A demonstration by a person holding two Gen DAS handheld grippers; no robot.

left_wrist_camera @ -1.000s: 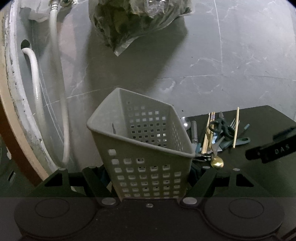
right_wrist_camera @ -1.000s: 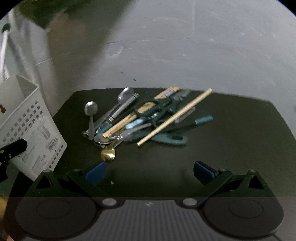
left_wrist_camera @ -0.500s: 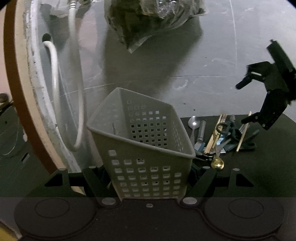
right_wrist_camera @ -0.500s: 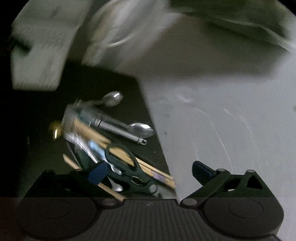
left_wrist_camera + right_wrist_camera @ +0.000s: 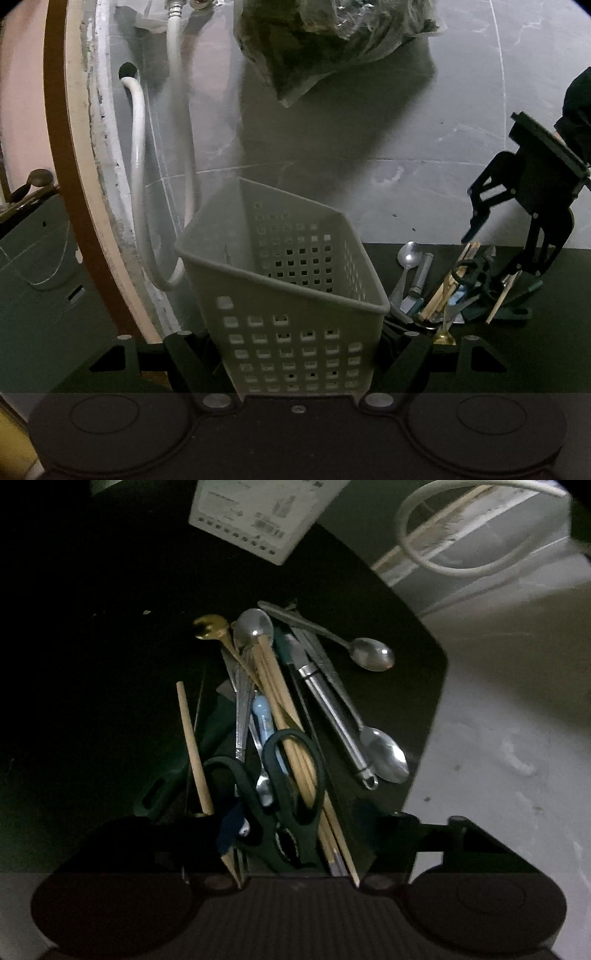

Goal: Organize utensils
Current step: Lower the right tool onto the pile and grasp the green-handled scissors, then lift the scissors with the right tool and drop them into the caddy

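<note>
The left wrist view alone shows the perforated basket [image 5: 291,295] whole: the left hand-held gripper [image 5: 295,365] is clenched on its lower walls, with the open mouth tilted away from the camera. Off to that gripper's right, the same view shows the right hand-held gripper [image 5: 498,254] from outside, pointing steeply down over the utensil pile [image 5: 454,295] on the dark tabletop [image 5: 535,350].

The right wrist view shows only a corner of the basket, far ahead, but lays the pile out plainly. Counted there: three silver spoons [image 5: 386,755], one gold spoon [image 5: 210,627], one pair of black scissors [image 5: 280,794], a bundle of chopsticks [image 5: 280,705] and one single wooden stick [image 5: 194,749] to their left. The right hand-held gripper's jaws have just been closing; the scissor handles and chopstick ends lie between them, but whether the pads press on anything cannot be told.
</note>
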